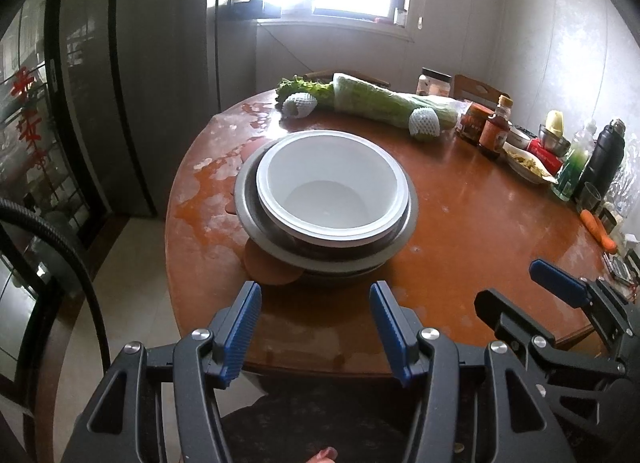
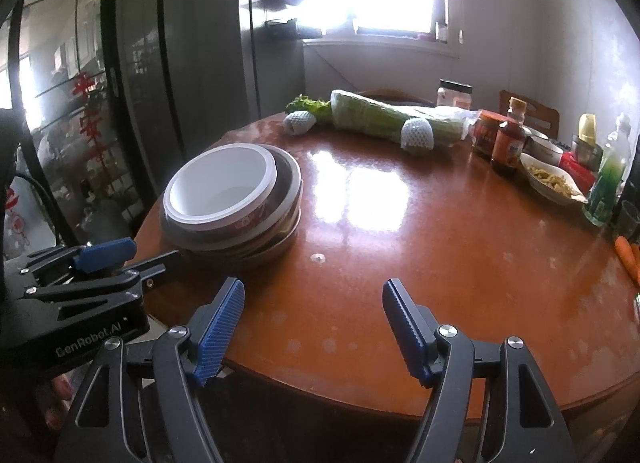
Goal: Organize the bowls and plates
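On the left half of the round wooden table (image 2: 400, 223), near its edge, sits the nested stack (image 1: 324, 199): a white bowl (image 1: 328, 183) on top, a patterned bowl under it, and wider metal dishes (image 1: 320, 255) at the bottom, so the gathering looks largely done, or else it is a pile waiting to be taken apart. The left gripper (image 1: 316, 327) hovers just short of that stack, pointing down at it, its blue pads (image 1: 242, 327) spread apart with nothing between them. To its right the right gripper (image 2: 314, 333) hangs over bare tabletop, well apart from the stack, its fingers likewise parted and empty. Further right, along the far rim, lie wrapped cabbage (image 2: 384, 115), sauce bottles (image 2: 506, 143), a dish of food (image 2: 552, 181) and a carrot (image 2: 628, 255), none of which seems part of the job. The step in hand reads as a pause between placements. Any next move on the stack calls for a grip on a rim, jaws set across the wall, and a steady lift, since glazed bowls slide easily inside one another.
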`<state>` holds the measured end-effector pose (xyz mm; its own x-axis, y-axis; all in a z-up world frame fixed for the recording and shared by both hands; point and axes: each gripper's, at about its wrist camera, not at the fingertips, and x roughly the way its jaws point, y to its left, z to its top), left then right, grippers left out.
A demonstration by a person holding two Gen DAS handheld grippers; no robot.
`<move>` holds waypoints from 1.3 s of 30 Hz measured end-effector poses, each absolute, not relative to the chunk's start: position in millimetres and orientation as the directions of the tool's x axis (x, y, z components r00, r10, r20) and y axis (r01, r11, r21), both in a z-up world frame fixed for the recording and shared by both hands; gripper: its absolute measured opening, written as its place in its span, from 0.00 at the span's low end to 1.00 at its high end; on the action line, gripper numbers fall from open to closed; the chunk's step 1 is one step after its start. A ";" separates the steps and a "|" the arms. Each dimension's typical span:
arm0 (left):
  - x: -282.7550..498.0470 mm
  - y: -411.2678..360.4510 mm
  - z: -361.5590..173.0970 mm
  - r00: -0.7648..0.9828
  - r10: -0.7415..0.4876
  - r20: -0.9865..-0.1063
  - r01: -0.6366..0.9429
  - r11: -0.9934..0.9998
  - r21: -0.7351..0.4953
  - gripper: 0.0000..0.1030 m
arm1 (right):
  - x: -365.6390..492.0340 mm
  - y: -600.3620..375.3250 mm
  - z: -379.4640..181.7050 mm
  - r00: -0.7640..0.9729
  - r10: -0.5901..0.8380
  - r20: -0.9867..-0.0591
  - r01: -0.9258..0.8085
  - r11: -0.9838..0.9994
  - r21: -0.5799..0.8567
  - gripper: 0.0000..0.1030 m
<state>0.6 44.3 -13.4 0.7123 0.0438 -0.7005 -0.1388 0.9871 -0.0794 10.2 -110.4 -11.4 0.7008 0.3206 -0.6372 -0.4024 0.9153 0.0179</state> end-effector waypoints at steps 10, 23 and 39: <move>-0.3 46.0 -13.7 0.709 0.041 -0.704 -0.137 0.987 -0.080 0.55 | 9.9 -108.7 -11.6 0.701 0.320 -0.638 -0.403 0.915 0.015 0.71; -1.0 44.8 -14.0 0.709 0.041 -0.704 -0.132 0.988 -0.075 0.55 | 9.3 -107.4 -12.6 0.698 0.320 -0.641 -0.406 0.914 0.013 0.71; -0.2 44.9 -14.4 0.707 0.043 -0.706 -0.132 0.989 -0.072 0.55 | 9.7 -107.0 -12.7 0.697 0.320 -0.642 -0.406 0.914 0.014 0.71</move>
